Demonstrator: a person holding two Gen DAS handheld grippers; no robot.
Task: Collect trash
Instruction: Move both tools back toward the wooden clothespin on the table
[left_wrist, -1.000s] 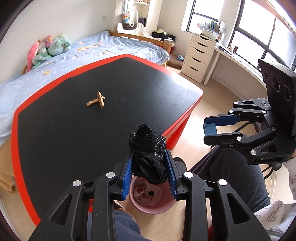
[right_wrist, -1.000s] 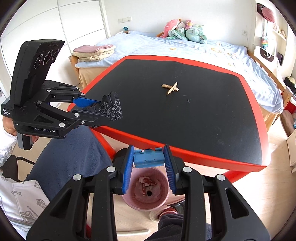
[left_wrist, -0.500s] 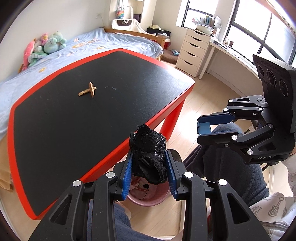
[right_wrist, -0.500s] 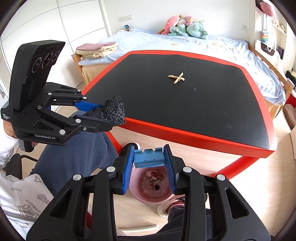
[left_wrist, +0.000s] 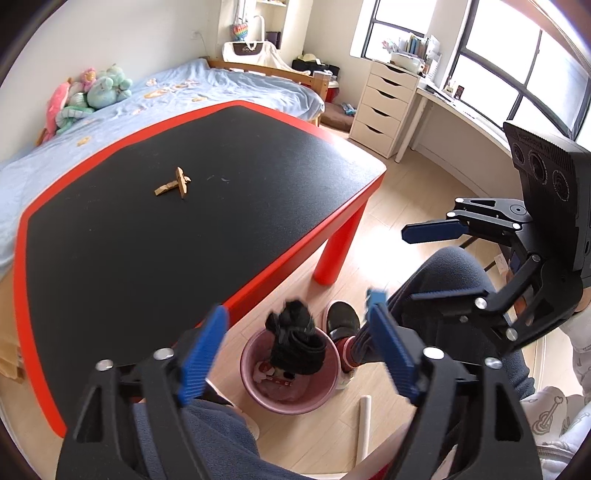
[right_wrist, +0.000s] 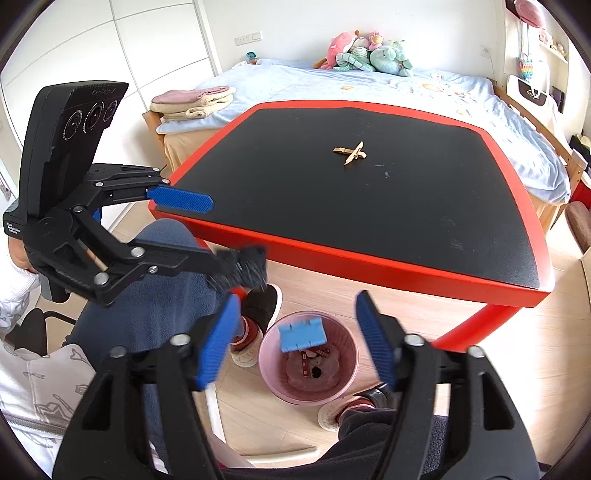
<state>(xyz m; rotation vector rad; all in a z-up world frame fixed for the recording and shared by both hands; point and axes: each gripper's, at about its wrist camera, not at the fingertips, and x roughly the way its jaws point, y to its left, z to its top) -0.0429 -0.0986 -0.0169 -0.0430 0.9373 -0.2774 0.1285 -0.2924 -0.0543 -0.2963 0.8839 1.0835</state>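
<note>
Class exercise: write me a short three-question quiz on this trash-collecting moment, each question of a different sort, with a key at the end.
1. True or false: the left gripper is clamped on the black crumpled fabric bundle.
2. Multiple choice: the small blue plastic block is A) lying on the black-topped red-edged table; B) loose over the round pink plastic bin, between the open jaws of the right gripper; C) on the bed.
3. Fill in: what is left on the tabletop is a pair of crossed ______ pieces.

Key: 1 false, both grippers have just been opening; 2 B; 3 wooden.
</note>
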